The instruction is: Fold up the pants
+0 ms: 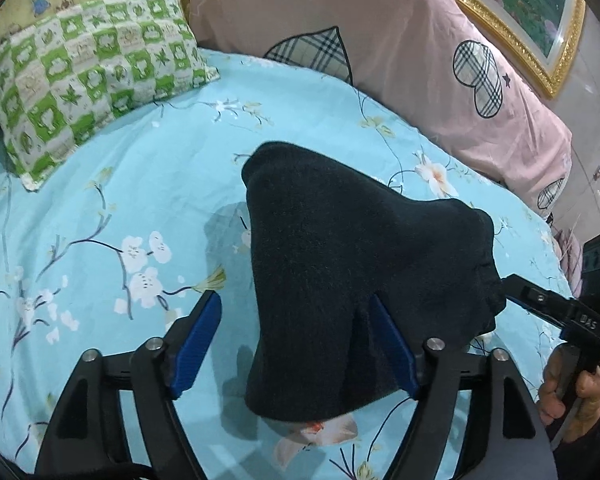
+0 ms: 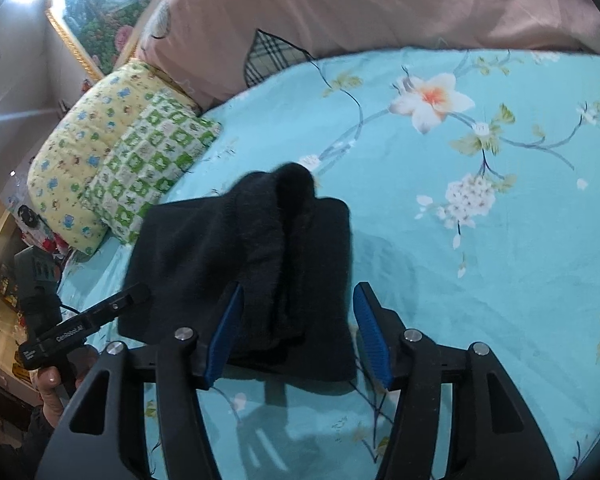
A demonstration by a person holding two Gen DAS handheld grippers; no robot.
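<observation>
Both hand-held grippers, left (image 1: pixel 296 344) and right (image 2: pixel 298 332), spread wide around folded black pants (image 1: pixel 340 280); peach lily (image 2: pixel 432 98) right-view only.

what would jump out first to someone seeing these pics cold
The black pants, bunched into a thick dark bundle in the middle of the blue flowered bedsheet. Both open grippers meet it from the near side: the left gripper with one finger tucked in a fold, the right gripper straddling the edge. Behind, a green checked pillow sits far left.
</observation>
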